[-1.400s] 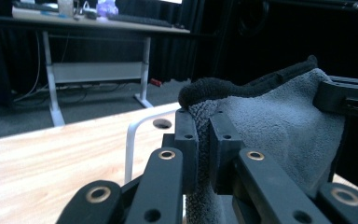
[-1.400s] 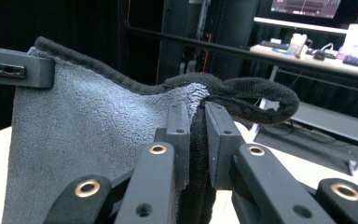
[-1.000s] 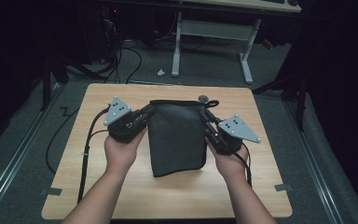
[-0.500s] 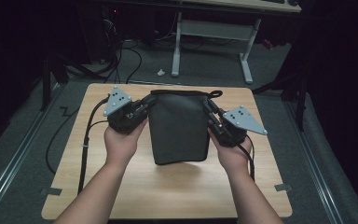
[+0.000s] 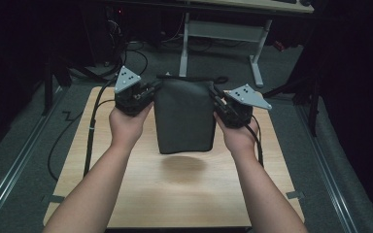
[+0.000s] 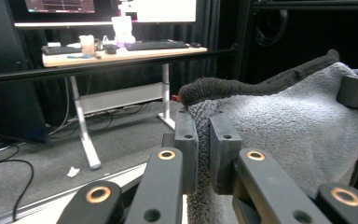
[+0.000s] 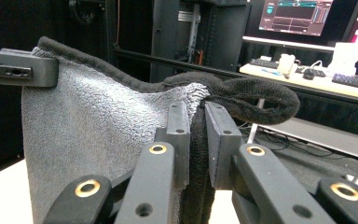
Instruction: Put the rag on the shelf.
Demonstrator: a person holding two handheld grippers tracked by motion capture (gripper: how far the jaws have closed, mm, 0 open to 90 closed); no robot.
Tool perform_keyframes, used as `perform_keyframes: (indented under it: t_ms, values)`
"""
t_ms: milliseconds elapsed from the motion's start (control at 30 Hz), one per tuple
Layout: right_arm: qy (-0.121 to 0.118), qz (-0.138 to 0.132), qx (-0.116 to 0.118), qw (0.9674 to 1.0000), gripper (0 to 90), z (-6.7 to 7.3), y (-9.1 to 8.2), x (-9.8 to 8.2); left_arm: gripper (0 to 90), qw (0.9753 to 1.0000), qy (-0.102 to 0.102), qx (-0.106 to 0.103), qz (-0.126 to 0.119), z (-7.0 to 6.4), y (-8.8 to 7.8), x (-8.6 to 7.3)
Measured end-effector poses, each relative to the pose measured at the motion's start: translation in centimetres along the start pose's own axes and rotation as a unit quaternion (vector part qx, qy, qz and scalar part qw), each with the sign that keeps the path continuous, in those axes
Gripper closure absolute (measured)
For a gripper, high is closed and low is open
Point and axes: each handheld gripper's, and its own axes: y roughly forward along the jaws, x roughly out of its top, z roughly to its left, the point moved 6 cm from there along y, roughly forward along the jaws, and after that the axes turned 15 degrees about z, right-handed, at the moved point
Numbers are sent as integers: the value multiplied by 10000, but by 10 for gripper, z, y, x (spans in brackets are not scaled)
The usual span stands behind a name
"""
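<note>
Two claws held one dark grey towel (image 5: 183, 116) up in the air above the counter (image 5: 175, 194). On the left, the left claw (image 5: 151, 91) was pinched tight on the towel's top left corner. In the left gripper view, the two black pads (image 6: 186, 149) were squeezed on the fuzzy cloth (image 6: 284, 135), with its thick dark hem folded over the top. The towel hung down flat between the two hands, near the far edge of the counter. Its bottom edge was off the wood, and a soft shadow (image 5: 182, 167) lay on the counter under it. On the right, the right claw (image 5: 216, 99) was pinched on the towel's top right corner. In the right gripper view, the pads (image 7: 179, 140) pressed a bunched fold of cloth (image 7: 98, 140), and the hem made a loop beside them. A desk (image 5: 233, 5) stood on the floor past the counter's far edge.
</note>
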Motion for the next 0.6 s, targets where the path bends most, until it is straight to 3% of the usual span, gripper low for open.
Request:
perform_keyframes:
  t_ms: [300,400,600]
  values:
    - [-2,148,-27,9999,816,-18,32,9,833,9997,-116,121,197,22,34,13]
    - [49,198,23,9998,816,-25,43,7,832,9995,-161,114,261,28,46,12]
    - [119,408,40,9991,816,-41,66,-3,828,9988,-37,99,485,36,69,4]
